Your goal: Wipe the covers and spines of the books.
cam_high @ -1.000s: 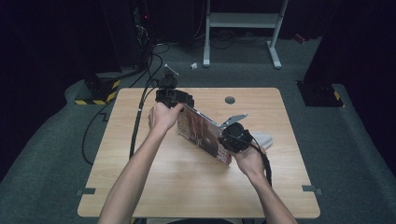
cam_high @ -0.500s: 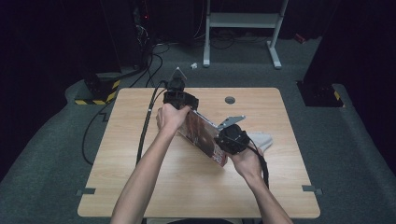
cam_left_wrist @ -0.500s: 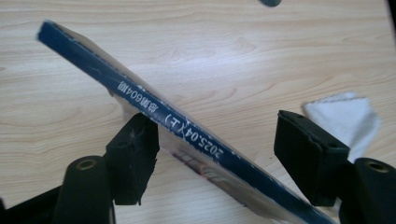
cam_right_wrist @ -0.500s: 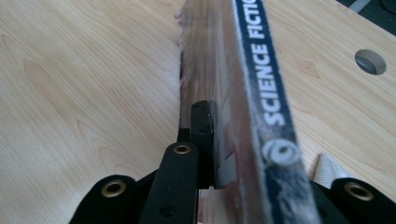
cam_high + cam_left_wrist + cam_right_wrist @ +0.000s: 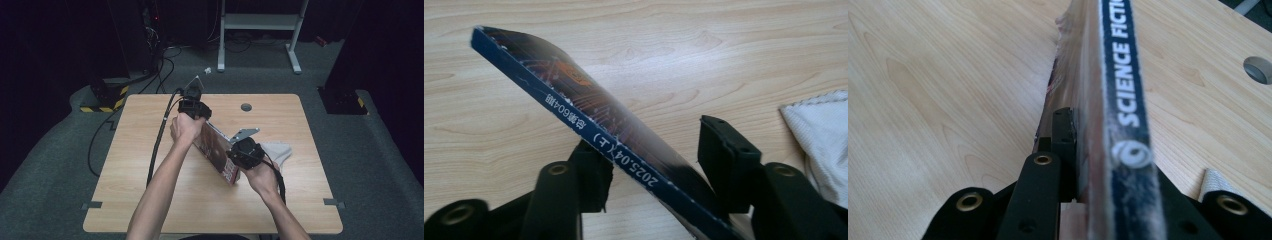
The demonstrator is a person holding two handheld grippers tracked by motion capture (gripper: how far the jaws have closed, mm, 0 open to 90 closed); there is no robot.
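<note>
A thin magazine [image 5: 218, 152] stands on edge near the middle of the wooden table [image 5: 150, 200], running slantwise from the far-left hand toward the right edge, its dark blue spine [image 5: 1125, 90] turned upward. The right gripper [image 5: 239, 155] has its jaws clamped on the near-right end of the magazine; in the right gripper view one pad is pressed flat against the cover just under the spine. The left gripper [image 5: 197, 117] sits at the far-left end, and its jaws have just been closing with the magazine between them; in the left gripper view the spine [image 5: 589, 125] crosses the gap at a slant, one pad [image 5: 596, 172] looks to be at the cover while the other [image 5: 724, 160] stands apart, so I would not call it gripped yet. A pale cloth [image 5: 277, 150] lies on the table just beyond the right hand, toward the right edge. To my eye the magazine is light, glossy and rather floppy: held at one end alone it would likely sag or fan open, and the slick cover could slide in the pads. The spine is the stiffest part, so the best hold is close under it, at both ends, squarely across the thickness.
</note>
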